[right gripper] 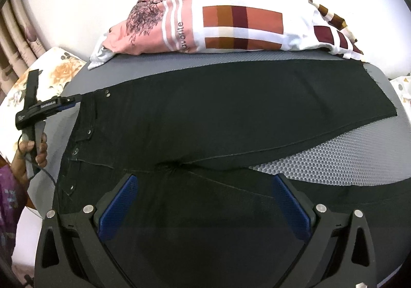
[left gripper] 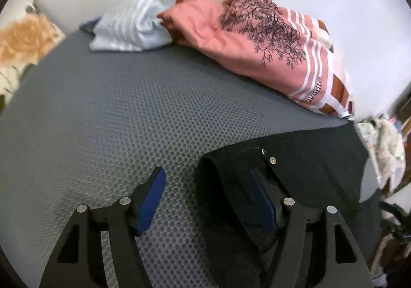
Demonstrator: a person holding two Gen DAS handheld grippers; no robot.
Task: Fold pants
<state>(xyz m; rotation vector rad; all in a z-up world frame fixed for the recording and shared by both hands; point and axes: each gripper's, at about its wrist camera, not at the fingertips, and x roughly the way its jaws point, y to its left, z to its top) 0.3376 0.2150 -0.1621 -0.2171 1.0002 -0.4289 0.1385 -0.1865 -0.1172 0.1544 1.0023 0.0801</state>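
Observation:
Black pants (right gripper: 205,113) lie flat on a grey honeycomb mat (right gripper: 334,159), waistband to the left and legs running right. In the left wrist view my left gripper (left gripper: 206,175) stands open at the waistband corner (left gripper: 308,172). Its left pad (left gripper: 151,200) is over bare mat (left gripper: 102,121), and its right pad (left gripper: 262,200) is tucked into the fabric's edge beside the rivets. The right wrist view shows that left gripper (right gripper: 73,102) side-on, held by a hand (right gripper: 33,149). My right gripper (right gripper: 204,180) is wide open above the crotch area, with nothing pinched.
A folded pink and white patterned blanket (right gripper: 231,23) lies along the mat's far edge, with a pale blue striped cloth (left gripper: 133,26) next to it. A floral pillow (right gripper: 56,69) sits at the left, with curtains (right gripper: 15,31) behind it. Clutter (left gripper: 385,154) shows past the mat's right side.

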